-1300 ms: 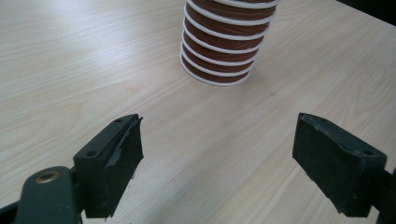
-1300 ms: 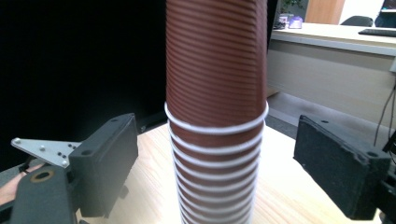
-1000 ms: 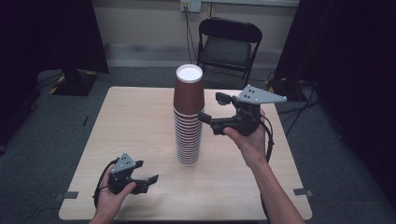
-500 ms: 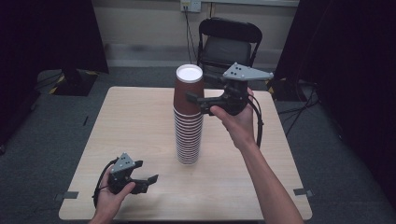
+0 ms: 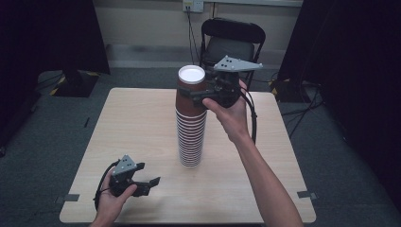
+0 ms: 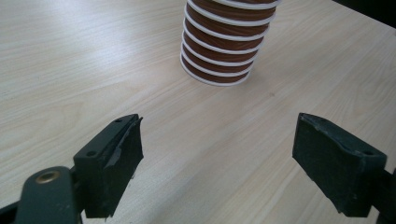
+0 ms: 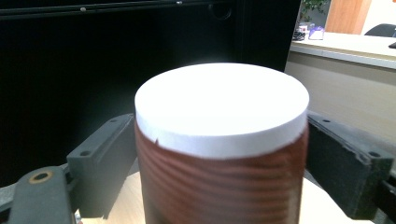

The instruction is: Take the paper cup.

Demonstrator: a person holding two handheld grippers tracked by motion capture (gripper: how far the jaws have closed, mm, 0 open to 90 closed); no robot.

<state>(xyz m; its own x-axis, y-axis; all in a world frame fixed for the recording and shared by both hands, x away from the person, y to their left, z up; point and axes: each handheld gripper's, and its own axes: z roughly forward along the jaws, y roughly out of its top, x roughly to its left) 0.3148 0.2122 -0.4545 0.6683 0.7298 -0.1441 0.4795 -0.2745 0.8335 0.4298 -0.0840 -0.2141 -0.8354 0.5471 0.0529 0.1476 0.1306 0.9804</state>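
Right tool [image 5: 197, 94] brackets the top cup [image 5: 191, 90], jaws spread; nothing lifted off yet; left tool [image 5: 144, 182] spread, idle on desk [image 5: 142, 123]

R claw [image 5: 197, 93] raised, jaws wide; L claw [image 5: 150, 183] low, open.

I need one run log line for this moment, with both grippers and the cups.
right gripper: jaws around top brown paper cup, contact unclear | left gripper: open, low over wooden table | cup stack: upright
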